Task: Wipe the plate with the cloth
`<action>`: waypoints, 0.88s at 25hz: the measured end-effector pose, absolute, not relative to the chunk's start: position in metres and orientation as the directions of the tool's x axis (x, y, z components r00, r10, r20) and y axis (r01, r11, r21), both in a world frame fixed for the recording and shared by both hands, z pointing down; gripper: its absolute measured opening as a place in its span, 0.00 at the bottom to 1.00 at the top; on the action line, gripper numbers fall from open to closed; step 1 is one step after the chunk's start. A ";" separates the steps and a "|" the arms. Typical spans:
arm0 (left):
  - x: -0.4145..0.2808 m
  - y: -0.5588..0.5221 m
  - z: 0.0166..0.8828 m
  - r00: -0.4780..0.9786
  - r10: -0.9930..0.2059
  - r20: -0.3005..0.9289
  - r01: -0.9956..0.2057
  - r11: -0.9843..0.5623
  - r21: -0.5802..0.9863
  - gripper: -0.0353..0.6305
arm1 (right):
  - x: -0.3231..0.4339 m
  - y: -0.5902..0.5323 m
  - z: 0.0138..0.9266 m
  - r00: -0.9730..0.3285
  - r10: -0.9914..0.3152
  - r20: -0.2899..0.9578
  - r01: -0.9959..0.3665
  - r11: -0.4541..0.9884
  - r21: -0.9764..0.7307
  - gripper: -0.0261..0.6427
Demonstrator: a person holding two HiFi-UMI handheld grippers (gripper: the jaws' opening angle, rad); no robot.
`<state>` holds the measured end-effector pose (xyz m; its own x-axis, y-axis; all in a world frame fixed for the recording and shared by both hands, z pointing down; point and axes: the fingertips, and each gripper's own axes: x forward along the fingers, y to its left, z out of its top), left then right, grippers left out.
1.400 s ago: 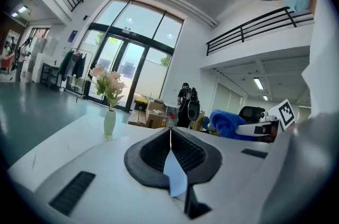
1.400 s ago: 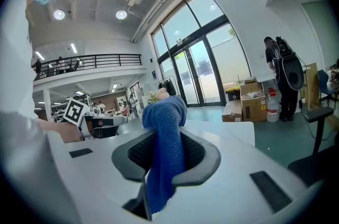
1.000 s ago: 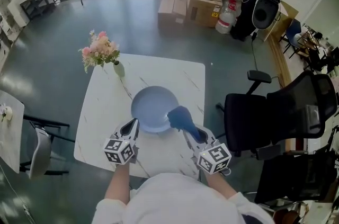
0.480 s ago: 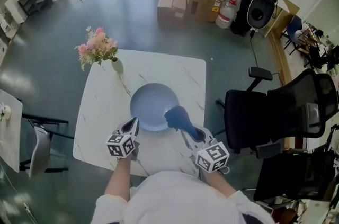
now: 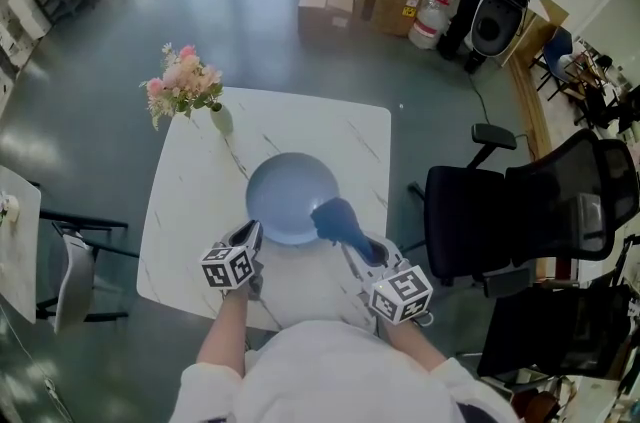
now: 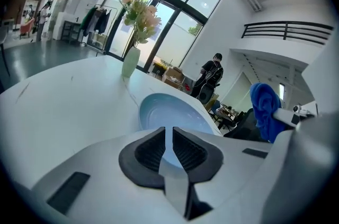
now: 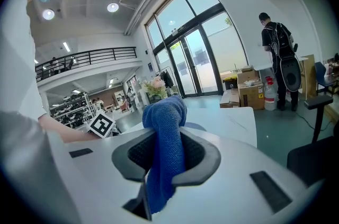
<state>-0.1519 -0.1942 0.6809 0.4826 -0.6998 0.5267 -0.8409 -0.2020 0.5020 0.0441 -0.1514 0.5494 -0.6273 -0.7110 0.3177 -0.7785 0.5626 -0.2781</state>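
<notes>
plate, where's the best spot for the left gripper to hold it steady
The near-left rim of the plate, approached from the person's side by the left gripper. It lies flat on the table, so only the raised edge offers purchase, and the cloth is over its right edge.

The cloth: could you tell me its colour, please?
The cloth is blue, clearest in the right gripper view.

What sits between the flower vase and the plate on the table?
Nothing: only bare white tabletop separates the vase from the plate, clearest in the head view.
</notes>
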 end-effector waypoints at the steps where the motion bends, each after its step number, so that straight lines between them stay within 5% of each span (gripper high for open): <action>1: -0.153 -0.194 0.683 0.481 -0.698 0.531 -0.839 -0.191 0.509 0.11 | 0.044 -0.151 0.550 -0.628 -0.710 0.319 -0.778 0.563 -0.278 0.18; 8: -0.157 -0.190 0.700 0.471 -0.675 0.568 -0.827 -0.114 0.550 0.11 | 0.043 -0.151 0.552 -0.631 -0.704 0.326 -0.776 0.566 -0.279 0.18; 10: -0.156 -0.190 0.705 0.475 -0.662 0.580 -0.816 -0.085 0.572 0.27 | 0.042 -0.151 0.553 -0.633 -0.701 0.328 -0.774 0.568 -0.279 0.18; 12: -0.158 -0.190 0.710 0.476 -0.656 0.586 -0.804 -0.055 0.592 0.31 | 0.041 -0.151 0.553 -0.635 -0.698 0.331 -0.772 0.570 -0.279 0.18; 22: -0.155 -0.198 0.725 0.496 -0.637 0.590 -0.748 0.032 0.663 0.33 | 0.041 -0.151 0.555 -0.631 -0.698 0.339 -0.776 0.567 -0.278 0.18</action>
